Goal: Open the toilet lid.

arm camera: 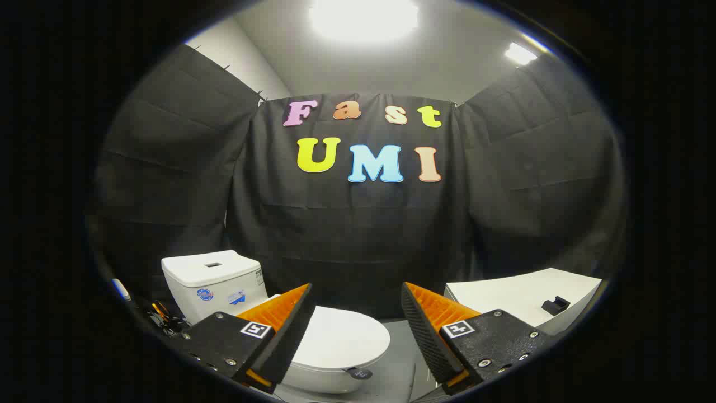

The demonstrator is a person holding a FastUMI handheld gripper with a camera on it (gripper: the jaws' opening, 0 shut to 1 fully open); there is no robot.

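At the far left, low beside the toilet, a small tangle of dark and orange items [162,319] lies on the floor, too small to make out. Next to it stands the white toilet tank [215,282], set against the black cloth wall [358,235], with a flush button recess on its flat top and stickers on its front face. From the tank the toilet lid [344,338] runs forward and to the right, lying flat and closed over the bowl; its long axis points from the tank toward the near right, and its rounded front edge faces the open grey floor [400,341]. The gripper [356,308] hovers above and near that lid with its fingers spread wide apart and holding nothing (the left finger [288,327] overlaps the lid's tank-side half in view, though contact cannot be judged). Between the fingers the lid's front half and a strip of floor show freely. A small dark tag [358,372] sits at the bowl's front rim. To the right, beyond the right finger, a white counter [503,296] carries a small black block [555,305] near its right end, well apart from the toilet.
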